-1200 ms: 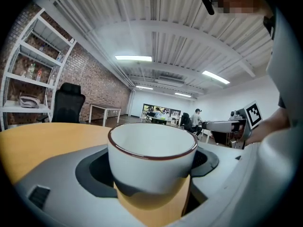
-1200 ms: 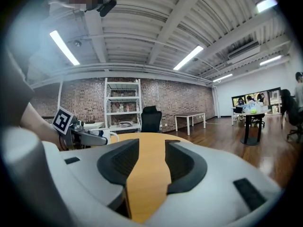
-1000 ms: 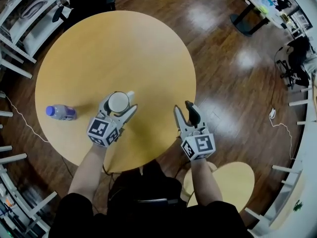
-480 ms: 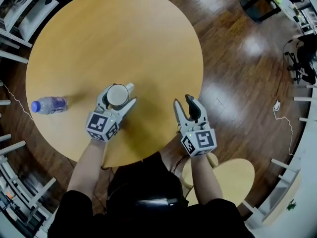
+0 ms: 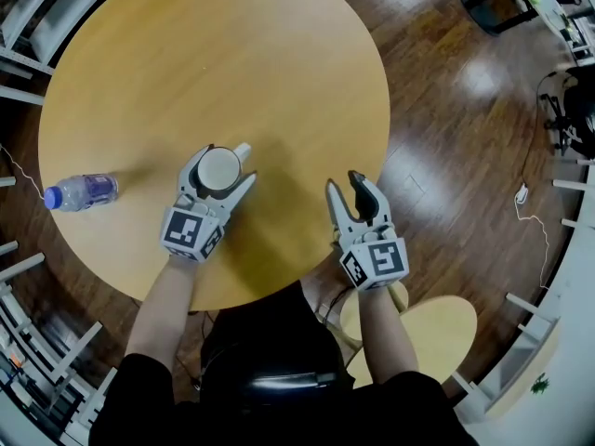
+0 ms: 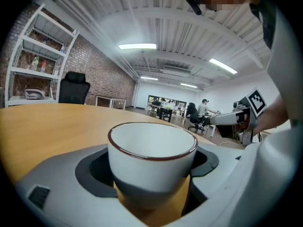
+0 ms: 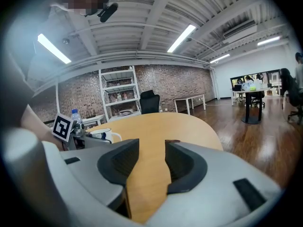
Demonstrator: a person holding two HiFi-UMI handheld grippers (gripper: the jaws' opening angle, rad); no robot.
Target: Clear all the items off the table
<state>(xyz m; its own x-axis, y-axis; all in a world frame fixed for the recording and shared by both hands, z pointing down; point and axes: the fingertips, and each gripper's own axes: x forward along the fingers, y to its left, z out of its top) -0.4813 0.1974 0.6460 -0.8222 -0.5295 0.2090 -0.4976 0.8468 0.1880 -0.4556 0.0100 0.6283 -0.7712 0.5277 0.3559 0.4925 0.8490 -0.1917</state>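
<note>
A white cup (image 5: 220, 169) with a dark rim stands between the jaws of my left gripper (image 5: 223, 156) on the round wooden table (image 5: 232, 63). In the left gripper view the cup (image 6: 151, 160) fills the gap and both pads hug its sides. My right gripper (image 5: 345, 186) is open and empty over the table's near right edge, level with the left one. A clear water bottle (image 5: 79, 191) with a blue cap lies on its side near the table's left edge. The right gripper view shows the cup (image 7: 105, 135) and the bottle (image 7: 75, 115) off to the left.
A round wooden stool (image 5: 446, 328) stands below the right hand, beside the person. White shelving (image 5: 28, 7) lines the left side. A white cable (image 5: 530, 203) lies on the dark wood floor at the right. A black office chair (image 6: 73, 86) sits beyond the table.
The head view has shifted, so the table and bottle sit further left in the picture. Both grippers keep the same stance and the cup stays between the left jaws.
</note>
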